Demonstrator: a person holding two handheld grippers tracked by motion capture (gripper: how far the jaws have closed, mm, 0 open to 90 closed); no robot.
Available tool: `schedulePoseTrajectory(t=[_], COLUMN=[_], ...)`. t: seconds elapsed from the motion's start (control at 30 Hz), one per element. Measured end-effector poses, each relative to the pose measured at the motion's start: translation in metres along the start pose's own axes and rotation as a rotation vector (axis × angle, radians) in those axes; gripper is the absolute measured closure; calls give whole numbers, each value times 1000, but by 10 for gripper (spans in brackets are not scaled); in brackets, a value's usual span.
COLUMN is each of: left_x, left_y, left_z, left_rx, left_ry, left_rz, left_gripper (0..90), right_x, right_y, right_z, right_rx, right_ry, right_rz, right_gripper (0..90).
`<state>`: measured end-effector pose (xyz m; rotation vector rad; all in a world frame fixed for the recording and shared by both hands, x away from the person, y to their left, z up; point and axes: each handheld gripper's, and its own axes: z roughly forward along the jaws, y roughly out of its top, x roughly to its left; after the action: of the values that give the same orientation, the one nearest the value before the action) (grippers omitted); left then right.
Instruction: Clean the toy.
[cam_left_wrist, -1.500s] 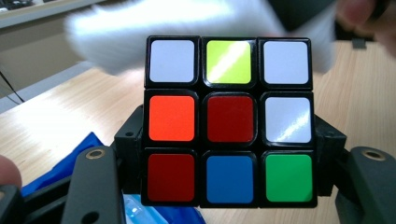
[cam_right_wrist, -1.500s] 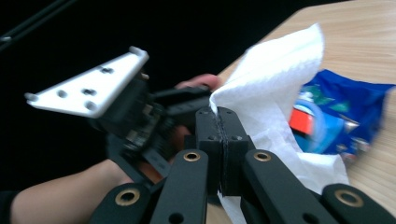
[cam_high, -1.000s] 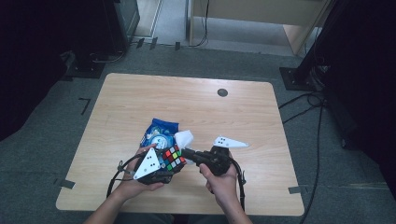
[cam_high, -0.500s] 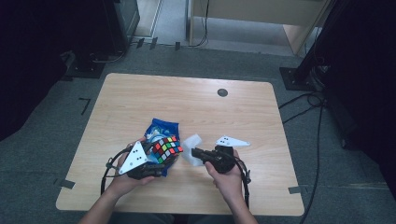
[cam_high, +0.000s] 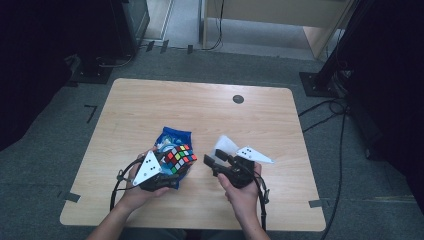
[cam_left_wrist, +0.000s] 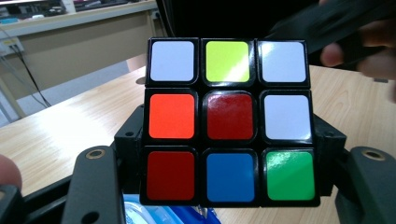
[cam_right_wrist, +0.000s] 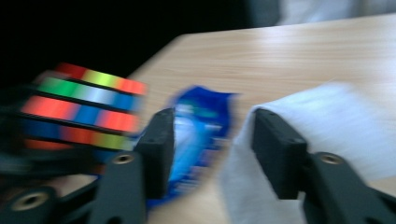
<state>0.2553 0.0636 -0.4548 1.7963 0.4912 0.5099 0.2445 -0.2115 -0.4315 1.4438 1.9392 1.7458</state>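
Table (cam_high: 150, 100): blue pkt (cam_high: 172, 136) under cube (cam_high: 180, 158) in L tool (cam_high: 167, 172).

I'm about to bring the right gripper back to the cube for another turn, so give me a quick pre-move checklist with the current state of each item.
1. Rubik's cube clamped in the left gripper, jaws on both its sides: ok.
2. Right gripper free: ok; its jaws have just been opening, nothing pinched between them.
3. Right gripper apart from the cube in the high view: ok.
4. Cube layers squared up, left gripper view: ok.
5. Blue packet lies under the cube, close to the approach path: not ok.
6. White tissue lies beside the right gripper; touching or not: cannot tell, the view is blurred.
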Motion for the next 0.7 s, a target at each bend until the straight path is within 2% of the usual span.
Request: schedulePoseTrajectory(t=[0.03,0.07,0.1,0.23,0.37,0.53,0.57,0.7], left_x=[-1,-1,-2,-7,-13,-22,-22,-20], left_y=[0,0,0,0,2,3,3,1], left_z=[1,1,2,4,6,10,10,11], left_rx=[1,1,2,4,-2,-8,-6,-4], left_ry=[4,8,11,36,43,39,34,-5], left_rz=[-1,1,5,15,20,35,32,11], left_gripper=[340,340,340,340,340,339,339,337], right_x=[0,11,11,25,30,27,26,23], right_y=[0,0,0,-4,-12,-19,-20,-20], right_z=[0,3,3,12,23,29,29,28], right_rx=[0,-3,-3,10,43,64,68,76], right_ry=[0,68,68,143,128,145,153,160], right_rz=[0,54,54,144,186,246,267,290], right_gripper=[415,341,341,252,248,336,335,345])
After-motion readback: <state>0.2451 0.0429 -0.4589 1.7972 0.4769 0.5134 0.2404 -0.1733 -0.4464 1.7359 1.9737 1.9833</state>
